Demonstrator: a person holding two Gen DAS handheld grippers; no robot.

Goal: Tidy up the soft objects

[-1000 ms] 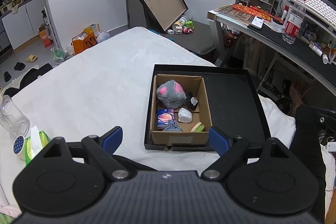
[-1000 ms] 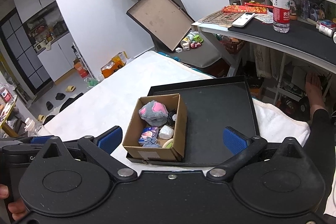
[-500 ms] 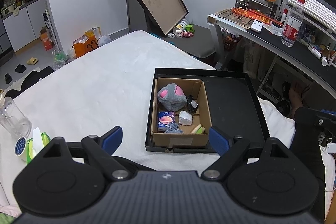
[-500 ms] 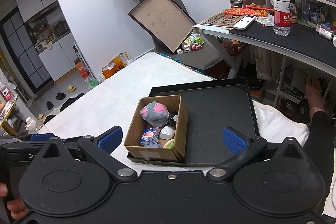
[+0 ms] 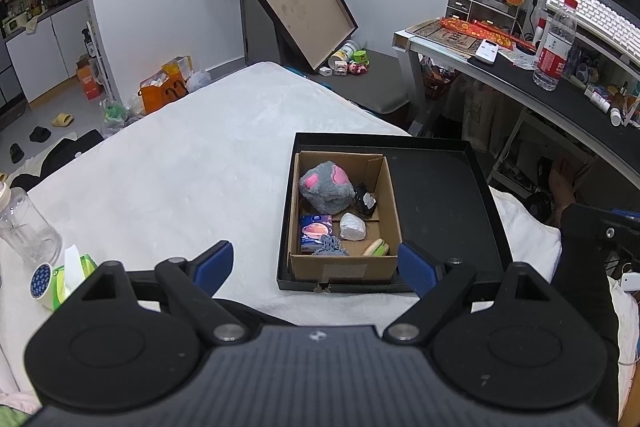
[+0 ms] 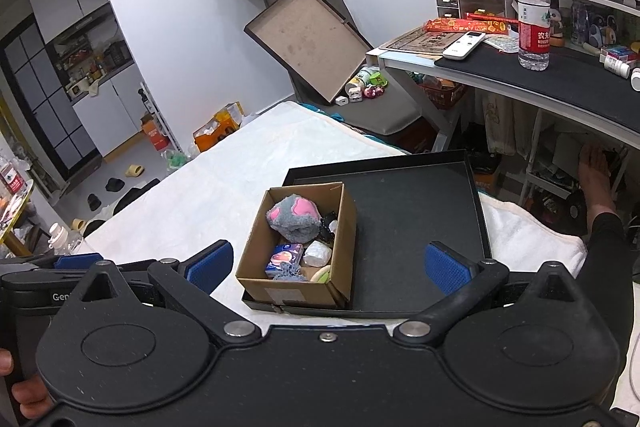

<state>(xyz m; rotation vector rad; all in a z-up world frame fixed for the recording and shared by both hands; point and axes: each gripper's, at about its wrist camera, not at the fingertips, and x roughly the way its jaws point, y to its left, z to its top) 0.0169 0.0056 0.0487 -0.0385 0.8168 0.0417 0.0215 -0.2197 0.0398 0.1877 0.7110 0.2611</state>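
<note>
A small cardboard box (image 5: pixel 390 211) (image 6: pixel 344 247) stands in the left part of a shallow black tray (image 5: pixel 440 187) (image 6: pixel 416 203) on a white bed. Inside the box lie a grey plush with pink patches (image 5: pixel 326 183) (image 6: pixel 294 217), a blue packet (image 5: pixel 316 233) (image 6: pixel 285 259), a white lump (image 5: pixel 352 227) (image 6: pixel 318 253), a black item (image 5: pixel 365 201), a blue-grey knit piece (image 5: pixel 330 247) and a green-yellow piece (image 5: pixel 376 247). My left gripper (image 5: pixel 316 267) is open and empty, just in front of the box. My right gripper (image 6: pixel 328 267) is open and empty too, over the box's near end.
The white bed cover (image 5: pixel 180 179) spreads out to the left. At the near left are a clear bottle (image 5: pixel 24 223) and a green tissue pack (image 5: pixel 70 275). A desk (image 6: pixel 540 83) with a water bottle (image 6: pixel 534 15) stands at the right. A person's leg and foot (image 6: pixel 596 183) are beside the bed.
Both grippers have drawn back and risen a little, so the box and tray look smaller and further off. Both stay open and empty.
</note>
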